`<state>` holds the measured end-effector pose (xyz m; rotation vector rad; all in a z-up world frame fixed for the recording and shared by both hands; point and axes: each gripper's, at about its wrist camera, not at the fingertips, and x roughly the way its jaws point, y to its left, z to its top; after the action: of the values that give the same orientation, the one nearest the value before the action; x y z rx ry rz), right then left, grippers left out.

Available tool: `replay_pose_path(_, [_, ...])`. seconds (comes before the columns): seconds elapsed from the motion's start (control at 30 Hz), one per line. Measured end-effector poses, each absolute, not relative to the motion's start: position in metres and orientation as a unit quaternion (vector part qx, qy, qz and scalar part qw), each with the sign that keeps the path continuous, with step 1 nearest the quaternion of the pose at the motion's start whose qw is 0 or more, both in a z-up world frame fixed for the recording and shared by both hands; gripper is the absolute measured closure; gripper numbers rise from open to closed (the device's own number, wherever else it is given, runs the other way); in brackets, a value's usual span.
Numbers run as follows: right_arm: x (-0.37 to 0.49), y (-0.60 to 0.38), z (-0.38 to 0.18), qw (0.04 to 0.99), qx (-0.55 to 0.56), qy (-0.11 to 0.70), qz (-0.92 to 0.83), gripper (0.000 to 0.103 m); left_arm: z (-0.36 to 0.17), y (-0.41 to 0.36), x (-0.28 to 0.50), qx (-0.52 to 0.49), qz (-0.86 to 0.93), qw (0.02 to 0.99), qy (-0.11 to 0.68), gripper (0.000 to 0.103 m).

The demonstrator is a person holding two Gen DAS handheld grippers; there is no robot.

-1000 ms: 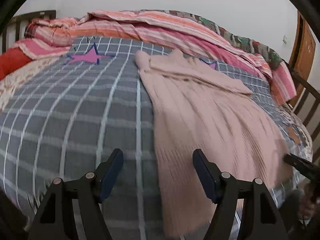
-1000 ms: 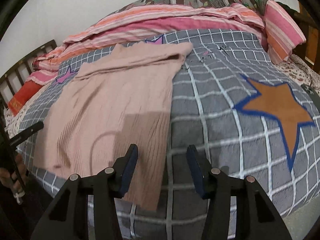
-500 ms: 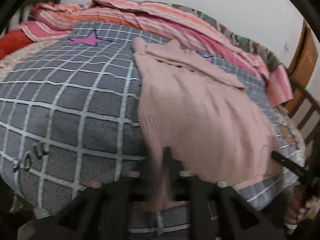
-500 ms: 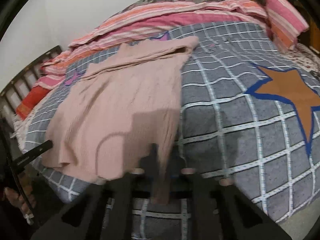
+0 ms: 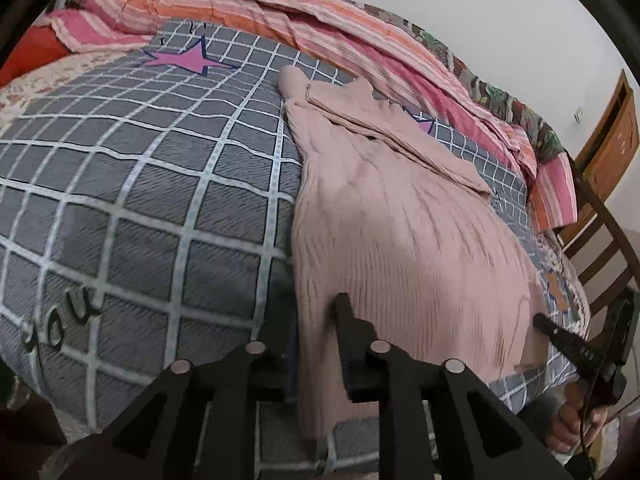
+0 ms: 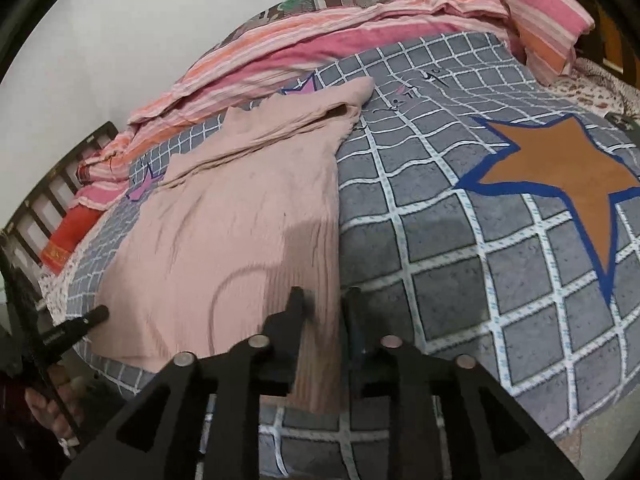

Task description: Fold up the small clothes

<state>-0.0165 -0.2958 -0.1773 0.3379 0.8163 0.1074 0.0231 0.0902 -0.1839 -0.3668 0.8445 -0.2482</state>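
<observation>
Grey checked bedspread carried the pink ribbed garment, lying flat ahead of both grippers. Left gripper and right gripper each pinched a near hem corner, jaws easing slightly apart. Judgement: re-tighten, then lift both corners evenly forward.

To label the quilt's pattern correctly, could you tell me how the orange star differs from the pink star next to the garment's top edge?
The orange star is brownish orange; the pink star is purplish pink. The orange star lies fully bare; the pink garment hides part of the pink star. Both have dark blue outlines on the checked quilt.
</observation>
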Motion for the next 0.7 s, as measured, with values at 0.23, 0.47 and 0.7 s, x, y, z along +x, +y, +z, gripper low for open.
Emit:
replay_pose_path(0.23, [-0.018, -0.285, -0.182, 0.896, 0.150, 0.412, 0.065, 0.081, -0.188, 0.082, 0.011, -0.175, -0.143, 0.878, 0.421, 0.081])
replay_pose_path(0.47, [-0.040, -0.284, -0.189, 0.889, 0.150, 0.427, 0.071, 0.081, -0.192, 0.082, -0.009, -0.190, -0.147, 0.875, 0.420, 0.082])
replay_pose_path(0.7, [-0.041, -0.284, -0.182, 0.892, 0.164, 0.415, 0.073, 0.098, -0.167, 0.095, -0.014, -0.228, -0.160, 0.877, 0.391, 0.097])
